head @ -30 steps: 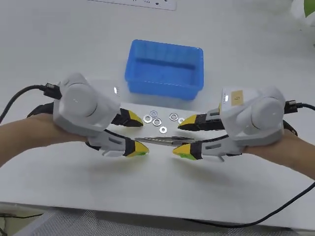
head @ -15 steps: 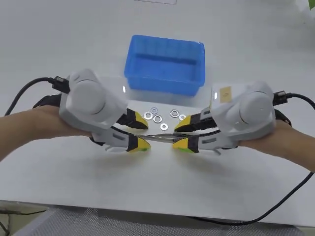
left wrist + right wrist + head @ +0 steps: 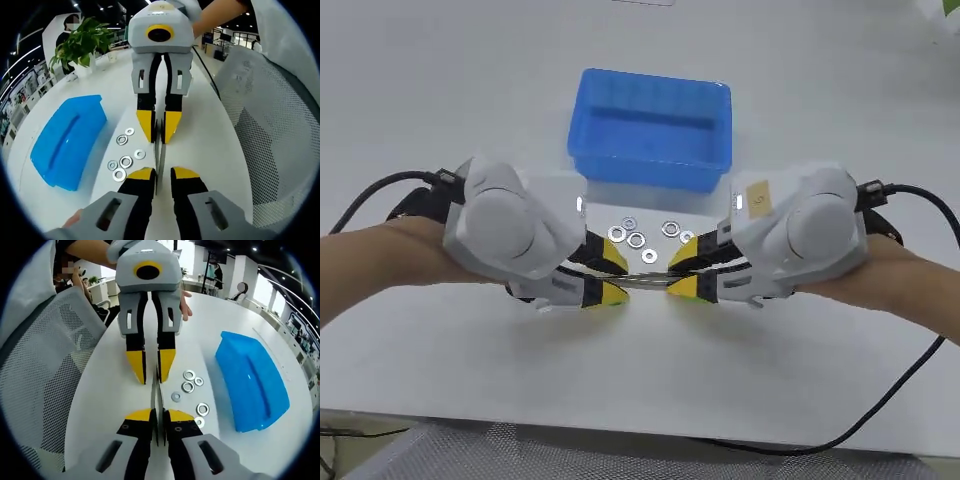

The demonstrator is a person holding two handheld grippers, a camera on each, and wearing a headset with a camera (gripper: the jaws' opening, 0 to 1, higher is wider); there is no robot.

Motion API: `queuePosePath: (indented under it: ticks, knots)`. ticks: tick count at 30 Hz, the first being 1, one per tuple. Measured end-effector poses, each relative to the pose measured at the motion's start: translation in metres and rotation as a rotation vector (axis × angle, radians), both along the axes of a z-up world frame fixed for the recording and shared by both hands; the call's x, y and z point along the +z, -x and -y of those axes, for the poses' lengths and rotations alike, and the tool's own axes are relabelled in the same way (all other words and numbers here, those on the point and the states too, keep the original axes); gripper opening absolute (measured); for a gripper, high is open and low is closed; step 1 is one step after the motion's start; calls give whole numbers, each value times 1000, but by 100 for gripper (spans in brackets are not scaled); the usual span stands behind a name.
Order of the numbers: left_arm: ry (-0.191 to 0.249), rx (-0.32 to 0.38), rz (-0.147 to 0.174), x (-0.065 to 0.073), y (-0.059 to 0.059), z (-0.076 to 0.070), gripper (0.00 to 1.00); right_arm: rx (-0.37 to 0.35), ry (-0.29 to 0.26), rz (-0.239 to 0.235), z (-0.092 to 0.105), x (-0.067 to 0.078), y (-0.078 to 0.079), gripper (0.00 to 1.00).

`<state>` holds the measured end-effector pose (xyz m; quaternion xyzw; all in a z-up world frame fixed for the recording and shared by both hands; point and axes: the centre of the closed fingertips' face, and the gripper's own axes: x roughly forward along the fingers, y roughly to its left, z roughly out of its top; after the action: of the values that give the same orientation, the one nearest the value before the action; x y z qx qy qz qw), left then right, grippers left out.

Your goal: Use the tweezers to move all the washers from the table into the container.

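Slim metal tweezers (image 3: pixel 645 284) lie on the white table, spanning the gap between my two grippers. My left gripper (image 3: pixel 608 277) faces right and my right gripper (image 3: pixel 682 272) faces left, yellow tips almost meeting. In the left gripper view my own jaws (image 3: pixel 163 175) hold one end of the tweezers (image 3: pixel 159 155); the right gripper (image 3: pixel 160 125) pinches the other. The right gripper view shows the same, with my jaws (image 3: pixel 159 416) on the tweezers (image 3: pixel 156 395). Several steel washers (image 3: pixel 637 240) lie just behind. A blue container (image 3: pixel 650 130) stands beyond them.
The table's front edge (image 3: pixel 620 425) runs close below the grippers, with a mesh chair (image 3: pixel 270 125) under it. Black cables (image 3: pixel 365 195) trail from both grippers. A potted plant (image 3: pixel 82 45) stands at the far end of the table.
Both grippers have moved toward each other along the tweezers. Their jaws have narrowed from wide open to closed around it. The washers and container have not moved.
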<state>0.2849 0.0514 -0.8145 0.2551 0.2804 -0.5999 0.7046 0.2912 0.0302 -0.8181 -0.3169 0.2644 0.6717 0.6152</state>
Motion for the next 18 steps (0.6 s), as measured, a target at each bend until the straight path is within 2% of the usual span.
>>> queuePosePath:
  ticks: [2,4,13,16,17,18]
  knots:
    - [-1,8,1,0,-1,0,16,7,3,4,0,0,1,10]
    - [-14,29,22,0,-7,-2,8,10,2,4,0,0,1,9]
    - [-10,33,14,-1,-8,-2,7,2,1,5,-1,0,0,8]
    - [-2,57,-22,0,-8,-2,7,9,-3,16,-2,0,0,7]
    - [-3,58,-26,0,-7,-3,6,9,-4,15,-2,0,0,7]
    - [-11,47,-7,0,-6,-2,6,9,-6,17,-3,0,1,7]
